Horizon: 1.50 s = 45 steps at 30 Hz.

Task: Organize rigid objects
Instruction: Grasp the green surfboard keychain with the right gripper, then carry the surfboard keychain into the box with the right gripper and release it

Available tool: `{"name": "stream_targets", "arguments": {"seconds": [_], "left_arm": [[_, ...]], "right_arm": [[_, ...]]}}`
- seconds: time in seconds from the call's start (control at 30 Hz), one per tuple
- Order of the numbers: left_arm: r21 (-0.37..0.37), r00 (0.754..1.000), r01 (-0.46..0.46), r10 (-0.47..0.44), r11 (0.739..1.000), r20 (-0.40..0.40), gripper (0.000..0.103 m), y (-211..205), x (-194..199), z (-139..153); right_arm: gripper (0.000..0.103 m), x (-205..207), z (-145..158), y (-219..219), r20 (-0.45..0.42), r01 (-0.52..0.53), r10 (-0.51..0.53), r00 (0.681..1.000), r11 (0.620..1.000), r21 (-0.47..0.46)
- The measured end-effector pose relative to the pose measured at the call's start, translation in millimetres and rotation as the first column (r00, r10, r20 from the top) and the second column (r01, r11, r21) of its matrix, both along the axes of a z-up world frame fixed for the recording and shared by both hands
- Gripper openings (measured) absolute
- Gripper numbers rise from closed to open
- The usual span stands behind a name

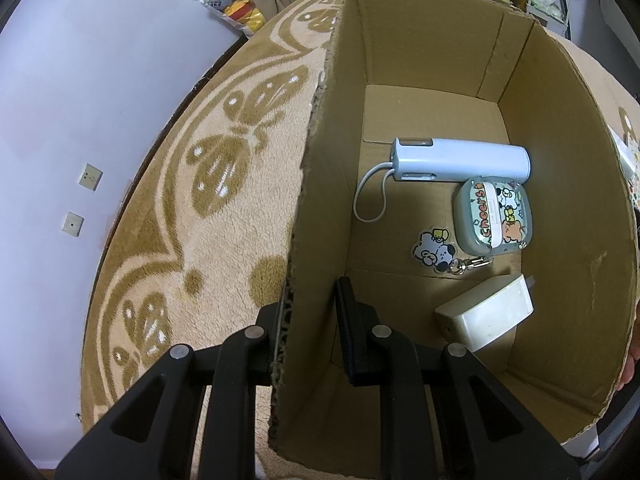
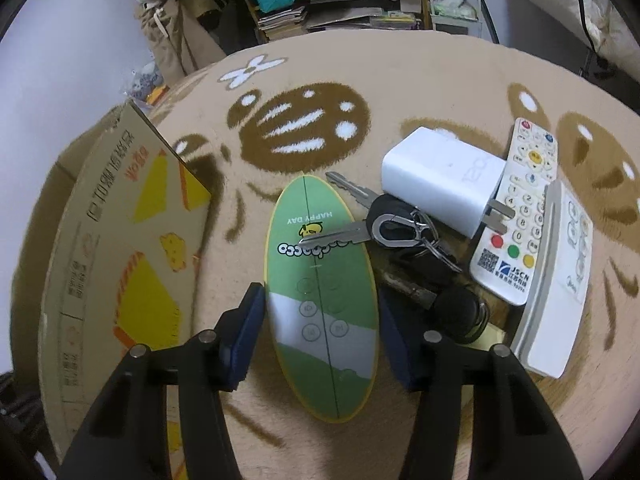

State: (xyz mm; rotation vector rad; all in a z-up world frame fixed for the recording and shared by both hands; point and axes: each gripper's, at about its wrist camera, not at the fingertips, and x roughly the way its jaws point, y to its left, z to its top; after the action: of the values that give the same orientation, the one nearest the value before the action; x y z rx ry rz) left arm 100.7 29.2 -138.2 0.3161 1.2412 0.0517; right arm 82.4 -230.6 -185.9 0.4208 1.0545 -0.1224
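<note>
In the left wrist view my left gripper [image 1: 310,300] stands open astride the left wall of a cardboard box [image 1: 316,184], one finger outside, one inside. On the box floor lie a pale blue power bank [image 1: 460,158] with a white cable, a cartoon-printed case [image 1: 494,216], a dog key charm [image 1: 434,250] and a white charger block [image 1: 486,314]. In the right wrist view my right gripper [image 2: 320,292] is open around a green oval remote [image 2: 322,308] lying flat on the rug, with a pad close to each side.
Beside the oval remote lie a bunch of keys [image 2: 384,220], a white plug charger [image 2: 440,176], a white button remote [image 2: 516,216], a second white remote [image 2: 560,280] and a black key fob [image 2: 460,312]. The box's printed outer side [image 2: 120,240] stands at the left. Shelves fill the background.
</note>
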Motion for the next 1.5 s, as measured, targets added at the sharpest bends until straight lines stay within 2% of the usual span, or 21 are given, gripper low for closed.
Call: {"name": "stream_targets", "arguments": {"seconds": [0.23,0.57,0.97,1.13,1.3,1.5], "left_arm": [[-0.008,1.000,0.005,-0.005,1.000,-0.001,0.018,1,0,1],[-0.002,1.000,0.006,-0.006,1.000,0.000,0.018,0,-1,-1],[-0.002,1.000,0.003,-0.003,1.000,-0.002,0.018,-1,0,2],[-0.001,1.000,0.003,-0.003,1.000,-0.002,0.018,-1,1,2],[-0.001,1.000,0.003,-0.003,1.000,-0.002,0.018,-1,1,2],[0.000,1.000,0.002,-0.002,1.000,-0.002,0.019,-1,1,2]], "right_arm": [[0.059,0,15,9,0.035,-0.017,0.017,0.999,1.000,0.013],[0.059,6,33,25,0.072,-0.051,0.052,0.996,0.999,-0.019],[0.059,2,57,19,0.152,-0.020,0.018,0.988,1.000,0.014],[0.059,-3,82,29,0.242,-0.037,0.032,0.970,0.999,0.019],[0.059,-5,102,47,0.314,-0.098,0.091,0.945,0.995,0.006],[0.059,-4,103,73,0.333,-0.184,0.178,0.926,0.983,-0.013]]}}
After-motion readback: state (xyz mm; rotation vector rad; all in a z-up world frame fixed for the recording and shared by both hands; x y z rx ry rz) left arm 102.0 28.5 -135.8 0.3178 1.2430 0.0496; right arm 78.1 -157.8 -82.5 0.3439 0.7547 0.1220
